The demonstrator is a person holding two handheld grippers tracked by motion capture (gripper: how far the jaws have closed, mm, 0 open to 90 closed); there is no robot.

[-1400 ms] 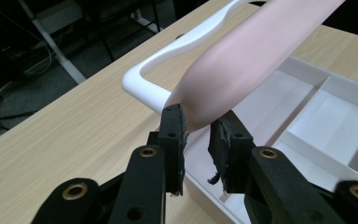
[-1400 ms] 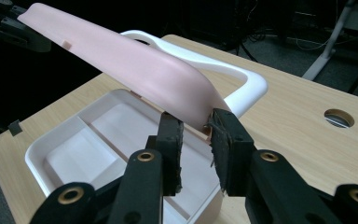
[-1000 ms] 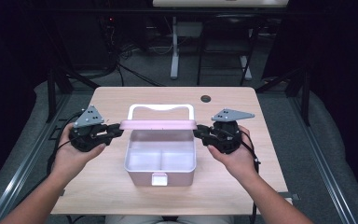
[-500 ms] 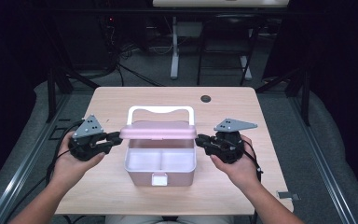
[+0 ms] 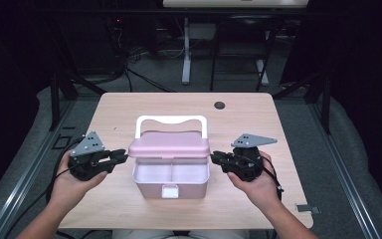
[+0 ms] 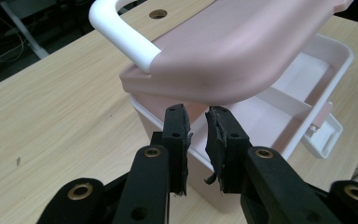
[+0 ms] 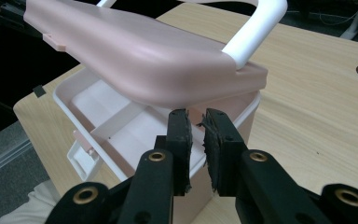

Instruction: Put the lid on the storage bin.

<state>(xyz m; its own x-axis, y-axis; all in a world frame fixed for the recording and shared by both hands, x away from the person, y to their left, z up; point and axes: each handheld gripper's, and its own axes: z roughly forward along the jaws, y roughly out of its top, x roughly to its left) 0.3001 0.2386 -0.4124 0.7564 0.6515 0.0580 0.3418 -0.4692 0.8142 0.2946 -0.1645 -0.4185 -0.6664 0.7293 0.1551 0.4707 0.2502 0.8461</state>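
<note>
1. The left tool (image 5: pixel 121 157) sits at the left edge of the pink lid (image 5: pixel 169 144); in the left gripper view its two black jaws stand a narrow gap apart just under the lid's corner; whether the pads touch the lid I cannot tell, as the tips end right at its underside.
2. The right tool (image 5: pixel 215 159) sits at the lid's right edge; its jaws have just been closing and now stand a narrow gap apart; nothing is clearly pinched between them, and contact with the lid's rim is hard to make out.
3. The lid is tilted up over the box (image 5: pixel 171 175), its front edge raised; the white handle (image 5: pixel 171 120) rises behind it.
4. The lid hides the back of the box; the front shows a divider (image 6: pixel 286 100) and a white latch (image 5: pixel 170 191).
5. The box stands near the middle of the worktop (image 5: pixel 119 109), towards the person's side; both forearms are cut off at the bottom.
</note>
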